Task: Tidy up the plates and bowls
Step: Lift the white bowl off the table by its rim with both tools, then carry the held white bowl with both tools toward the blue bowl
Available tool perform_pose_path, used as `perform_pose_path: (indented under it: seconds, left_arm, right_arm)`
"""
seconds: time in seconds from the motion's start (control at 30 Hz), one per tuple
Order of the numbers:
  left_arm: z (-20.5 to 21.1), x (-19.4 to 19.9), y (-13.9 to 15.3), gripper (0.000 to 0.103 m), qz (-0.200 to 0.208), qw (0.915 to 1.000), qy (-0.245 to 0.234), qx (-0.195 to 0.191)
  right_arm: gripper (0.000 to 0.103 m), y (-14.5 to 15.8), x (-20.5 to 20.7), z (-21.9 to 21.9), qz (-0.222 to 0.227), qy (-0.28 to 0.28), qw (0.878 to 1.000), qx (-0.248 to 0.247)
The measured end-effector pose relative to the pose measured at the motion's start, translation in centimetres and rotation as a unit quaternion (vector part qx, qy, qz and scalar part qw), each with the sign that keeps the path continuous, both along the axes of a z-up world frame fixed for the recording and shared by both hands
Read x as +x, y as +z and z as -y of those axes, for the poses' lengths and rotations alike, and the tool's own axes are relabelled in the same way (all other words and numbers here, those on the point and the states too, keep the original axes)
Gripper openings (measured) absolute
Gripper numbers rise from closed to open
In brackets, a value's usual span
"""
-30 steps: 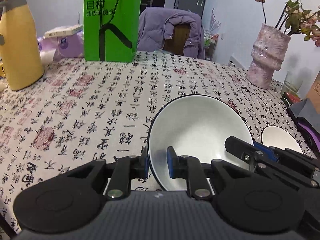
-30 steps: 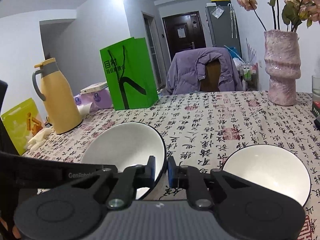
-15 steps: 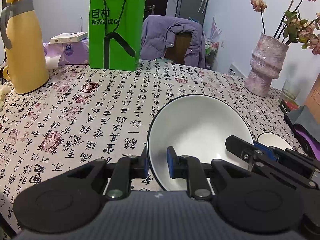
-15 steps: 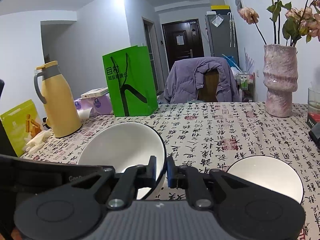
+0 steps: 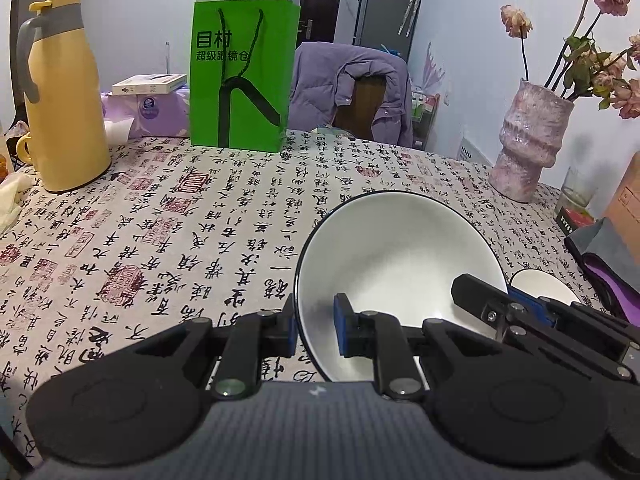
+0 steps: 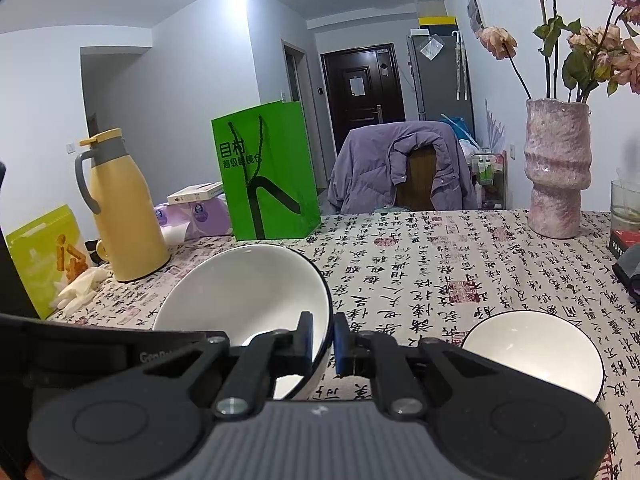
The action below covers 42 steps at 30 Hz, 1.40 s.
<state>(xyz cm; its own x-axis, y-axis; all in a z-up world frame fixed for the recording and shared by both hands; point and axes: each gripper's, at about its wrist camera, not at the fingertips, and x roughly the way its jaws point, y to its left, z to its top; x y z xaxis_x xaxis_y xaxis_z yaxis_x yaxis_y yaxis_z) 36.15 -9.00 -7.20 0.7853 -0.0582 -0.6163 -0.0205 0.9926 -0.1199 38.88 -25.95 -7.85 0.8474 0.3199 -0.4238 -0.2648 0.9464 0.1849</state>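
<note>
While we look along both grippers, the widest thing before us is the table, spread with a cloth printed in black calligraphy and red seals. At its far edge stand a green paper bag, a yellow jug with a grey handle, and a pink vase of dried flowers; behind them a purple jacket hangs over a chair.

Next in size comes the large white bowl with its thin dark rim, tilted and lifted off the cloth. We hold it from both sides. Our left gripper pinches the bowl's left rim, one blue pad outside the wall and one inside. Our right gripper clamps the opposite rim in the same way, its pads nearly together with only the thin wall between them.

A smaller white bowl sits upright on the cloth to the right of the lifted one, apart from it and touched by neither gripper.
</note>
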Motion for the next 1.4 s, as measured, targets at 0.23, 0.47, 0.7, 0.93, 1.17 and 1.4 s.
perform_pose_path:
  seconds: [0.23, 0.47, 0.7, 0.93, 1.17, 1.4]
  left_arm:
    - [-0.4, -1.2, 0.7, 0.017, 0.008, 1.0, 0.001, 0.002]
    - [-1.1, -2.3, 1.4, 0.017, 0.015, 0.9999, 0.005, 0.0]
    - [-1.8, -3.1, 1.9, 0.017, 0.02, 0.9998, 0.009, 0.0]
    - [-2.7, -3.9, 2.2, 0.017, 0.023, 0.9996, 0.013, -0.001]
    - [-3.7, -4.6, 2.5, 0.017, 0.025, 0.9995, 0.018, -0.004]
    - [-5.3, -5.6, 2.9, 0.017, 0.03, 0.9992, 0.027, -0.009]
  right_arm:
    - [0.01, 0.7, -1.0, -0.4, 0.006, 0.0, 1.0, 0.002]
    - [0.01, 1.3, -2.1, -1.2, 0.011, 0.001, 1.0, 0.002]
    - [0.01, 1.7, -2.8, -2.0, 0.011, 0.002, 1.0, 0.003]
    - [0.01, 2.0, -3.6, -3.1, 0.012, 0.002, 1.0, 0.002]
    - [0.01, 2.4, -4.2, -4.2, 0.012, 0.006, 1.0, -0.002]
    - [0.01, 2.9, -4.8, -5.5, 0.015, 0.013, 1.0, -0.004]
